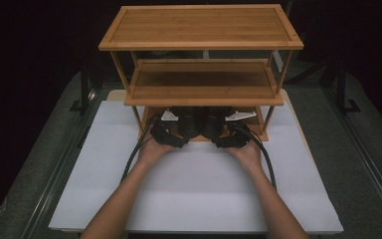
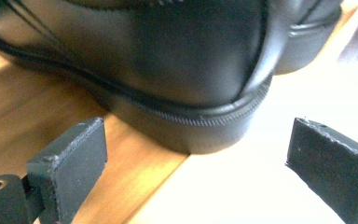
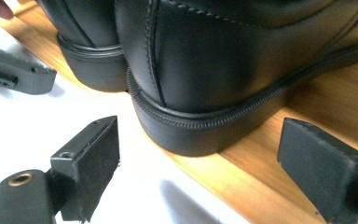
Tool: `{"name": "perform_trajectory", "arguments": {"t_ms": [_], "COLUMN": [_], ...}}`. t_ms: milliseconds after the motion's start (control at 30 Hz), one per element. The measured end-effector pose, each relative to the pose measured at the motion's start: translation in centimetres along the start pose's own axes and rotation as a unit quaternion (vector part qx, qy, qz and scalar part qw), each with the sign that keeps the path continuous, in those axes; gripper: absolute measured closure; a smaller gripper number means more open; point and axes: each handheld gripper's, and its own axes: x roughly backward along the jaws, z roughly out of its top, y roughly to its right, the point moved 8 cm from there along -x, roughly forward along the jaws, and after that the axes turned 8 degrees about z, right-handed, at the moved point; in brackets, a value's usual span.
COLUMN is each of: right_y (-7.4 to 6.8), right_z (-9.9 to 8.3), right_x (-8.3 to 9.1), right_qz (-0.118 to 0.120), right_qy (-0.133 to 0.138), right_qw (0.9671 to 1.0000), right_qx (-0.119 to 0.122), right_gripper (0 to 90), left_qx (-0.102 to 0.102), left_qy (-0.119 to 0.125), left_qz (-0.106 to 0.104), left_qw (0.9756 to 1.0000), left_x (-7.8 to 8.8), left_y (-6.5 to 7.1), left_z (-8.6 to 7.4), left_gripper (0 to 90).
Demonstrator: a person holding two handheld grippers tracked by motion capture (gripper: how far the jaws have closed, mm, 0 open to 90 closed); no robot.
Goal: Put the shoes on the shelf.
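Shoes (image 1: 201, 121), a black pair, stand heels-out at the rack's (image 1: 201, 26) bottom front edge, each heel straight ahead of one gripper's (image 1: 168, 135) (image 1: 231, 140) spread, empty jaws

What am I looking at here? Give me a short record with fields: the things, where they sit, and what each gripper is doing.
furniture: wooden rack with three shelves, on a white table
things: pair of black shoes on the bottom shelf, heels toward the person
left shoe: heel at the shelf's front edge
right shoe: heel overhangs that edge
left gripper: open, fingers apart just short of the heel
right gripper: open, facing its heel, nothing held
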Motion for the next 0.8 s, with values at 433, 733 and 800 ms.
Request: {"name": "perform_trajectory", "arguments": {"t_ms": [433,733,800], "right_y": [-0.7,-1.1,-1.1], "right_z": [-2.8,-5.5,-6.2], "right_x": [3.9,7.6,8.6], "right_qz": [0.001,-0.012,-0.013], "right_qy": [-0.007,-0.01,-0.011], "right_qw": [1.0,0.9999,0.9999], "right_qx": [0.001,0.003,0.002], "right_gripper": [7.8,2.1,2.1], "left_qx": [-0.009,-0.024,-0.028], "left_qy": [0.004,0.022,0.017], "left_qz": [-0.002,0.002,-0.002], "left_qw": [0.9999,0.9994,0.9995], "left_x": [4.2,8.3,9.2], "left_y": [1.0,2.2,2.4], "left_z": [-1.9,-4.0,-4.8], "left_gripper": [4.7,4.5,2.3]}}
